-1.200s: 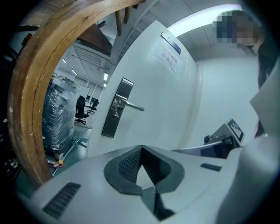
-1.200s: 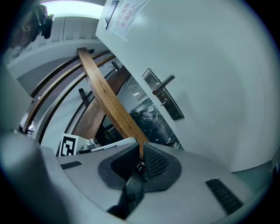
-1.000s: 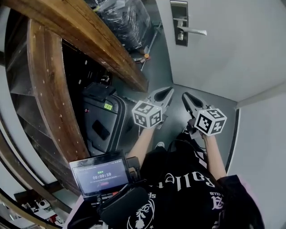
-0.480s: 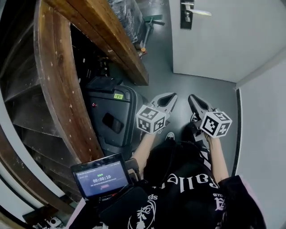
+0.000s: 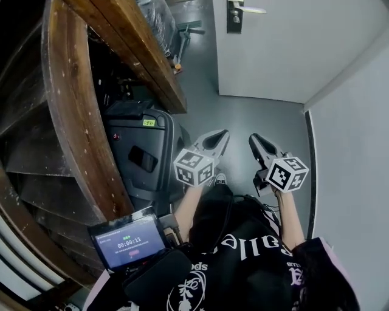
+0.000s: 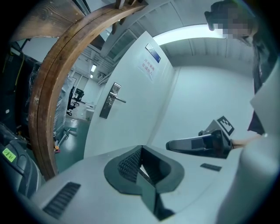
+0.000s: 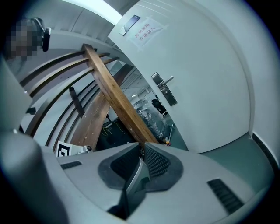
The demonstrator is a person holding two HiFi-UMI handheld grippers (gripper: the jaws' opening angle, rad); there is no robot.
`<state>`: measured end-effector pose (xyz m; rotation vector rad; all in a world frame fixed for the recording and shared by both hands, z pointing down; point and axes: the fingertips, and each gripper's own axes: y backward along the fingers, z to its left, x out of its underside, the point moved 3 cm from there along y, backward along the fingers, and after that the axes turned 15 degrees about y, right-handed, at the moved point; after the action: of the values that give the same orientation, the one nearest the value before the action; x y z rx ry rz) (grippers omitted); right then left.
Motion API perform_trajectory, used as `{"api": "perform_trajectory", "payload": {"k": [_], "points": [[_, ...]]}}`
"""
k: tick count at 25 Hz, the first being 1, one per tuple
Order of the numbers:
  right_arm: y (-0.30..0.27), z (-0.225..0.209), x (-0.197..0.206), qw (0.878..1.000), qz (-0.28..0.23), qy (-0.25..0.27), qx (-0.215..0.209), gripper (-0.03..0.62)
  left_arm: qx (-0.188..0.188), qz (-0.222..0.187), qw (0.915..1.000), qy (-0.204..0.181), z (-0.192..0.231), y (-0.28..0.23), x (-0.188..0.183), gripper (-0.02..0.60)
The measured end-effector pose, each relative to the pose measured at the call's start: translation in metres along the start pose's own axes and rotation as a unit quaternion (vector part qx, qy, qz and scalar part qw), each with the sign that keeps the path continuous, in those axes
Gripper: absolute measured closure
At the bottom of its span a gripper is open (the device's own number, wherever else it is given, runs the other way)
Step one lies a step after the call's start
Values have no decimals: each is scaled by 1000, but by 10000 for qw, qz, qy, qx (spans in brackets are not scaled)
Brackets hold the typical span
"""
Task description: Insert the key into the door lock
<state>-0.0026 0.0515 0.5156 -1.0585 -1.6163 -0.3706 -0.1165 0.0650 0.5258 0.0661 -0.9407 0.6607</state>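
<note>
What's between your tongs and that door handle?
Nothing but bare floor and plain door below the handle; the head view shows it.

The grey floor [image 5: 252,121] carries a black hard case [image 5: 141,159] standing just beside the slanted wooden beam [image 5: 137,51], with the person's shoe [image 5: 220,179] planted near the case.

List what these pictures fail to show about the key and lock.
Key: shown plainly nowhere; the pale sliver between the left gripper's shut jaws is too small to name.
Keyhole: too small everywhere; the head view's top edge cuts the lock plate.
Door notice: print too small, gripper views.
</note>
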Motion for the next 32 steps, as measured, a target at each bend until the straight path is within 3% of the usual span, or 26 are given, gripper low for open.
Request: {"api": "perform_trajectory", "payload": {"k": [5, 11, 21, 32], "points": [[33, 5, 11, 9997, -52, 187, -116, 557, -209, -57, 9998, 41, -26, 19, 32, 577], [108, 5, 45, 9991, 53, 302, -276, 557, -340, -455, 9975, 421, -80, 32, 81, 577], [212, 21, 85, 9963, 263, 509, -642, 557, -353, -242, 9988, 253, -179, 48, 167, 577], [237, 40, 100, 9928, 211, 607, -1009, 557, -737, -342, 9966, 164, -196, 77, 194, 577]]}}
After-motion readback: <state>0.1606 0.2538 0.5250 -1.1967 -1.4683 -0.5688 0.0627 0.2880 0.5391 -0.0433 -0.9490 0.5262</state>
